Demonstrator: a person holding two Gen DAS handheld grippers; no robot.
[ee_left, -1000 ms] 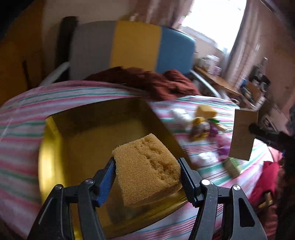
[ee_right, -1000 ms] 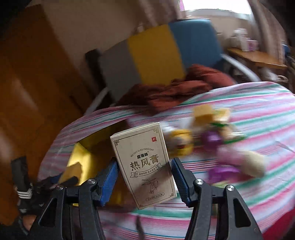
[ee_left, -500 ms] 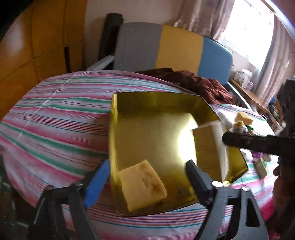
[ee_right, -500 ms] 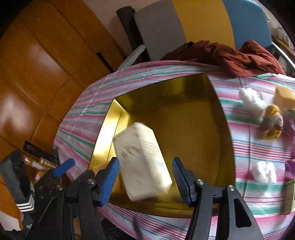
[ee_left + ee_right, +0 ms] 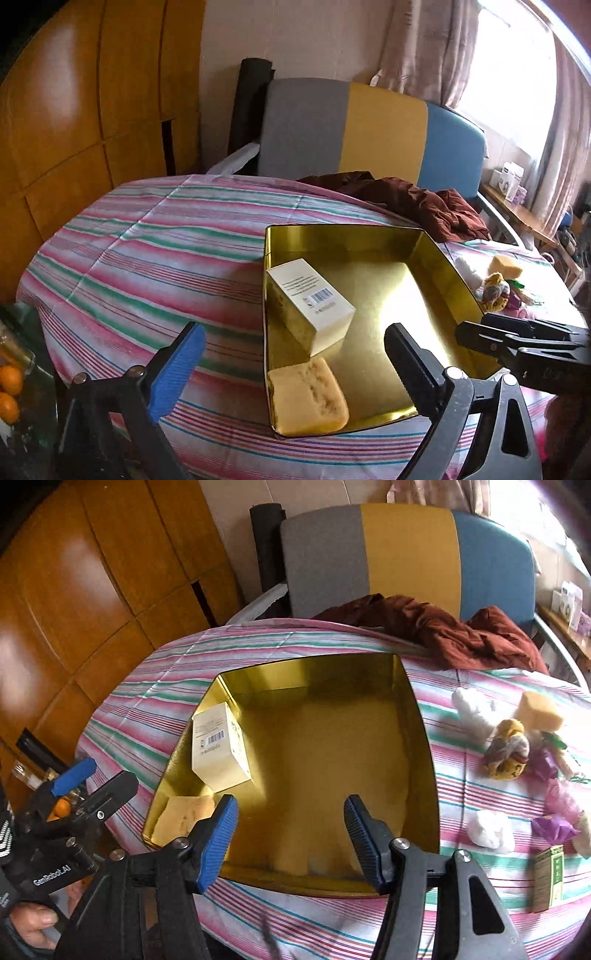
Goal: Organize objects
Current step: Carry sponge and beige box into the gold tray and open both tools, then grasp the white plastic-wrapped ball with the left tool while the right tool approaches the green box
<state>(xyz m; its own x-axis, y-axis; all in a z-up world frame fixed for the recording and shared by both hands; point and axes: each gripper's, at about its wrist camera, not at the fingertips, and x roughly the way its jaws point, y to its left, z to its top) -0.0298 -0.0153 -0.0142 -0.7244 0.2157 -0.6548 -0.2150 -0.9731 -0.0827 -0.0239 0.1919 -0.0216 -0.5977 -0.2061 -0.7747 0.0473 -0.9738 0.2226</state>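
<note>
A: Where do the task's things sit?

B: The shallow gold metal tray (image 5: 421,716) rests on the desk with the pink, green and white striped cloth (image 5: 147,258). Inside it, at about nine o'clock in the right wrist view, lies the cream cardboard box with a barcode (image 5: 218,749). The yellow sponge block (image 5: 184,814) lies in the tray's corner at about eight o'clock, just beside the box.

A: And the hand-held grippers?

B: The left hand-held gripper (image 5: 291,354) is released and its jaws are opening. The sponge and box lie below, inside the tray, with neither pad on them. The right hand-held gripper (image 5: 290,834) is also released, its jaws apart over the tray's near rim with only bare tray floor between them.

A: Anything outside the tray?

B: At three o'clock in the right wrist view a second yellow sponge (image 5: 539,709), white cotton wads (image 5: 491,827), a yellow knitted toy (image 5: 508,749) and purple wrappers (image 5: 554,823) lie scattered on the cloth. A small green and tan carton (image 5: 548,878) lies near four o'clock. A dark red cloth (image 5: 461,627) is heaped at one o'clock.
</note>
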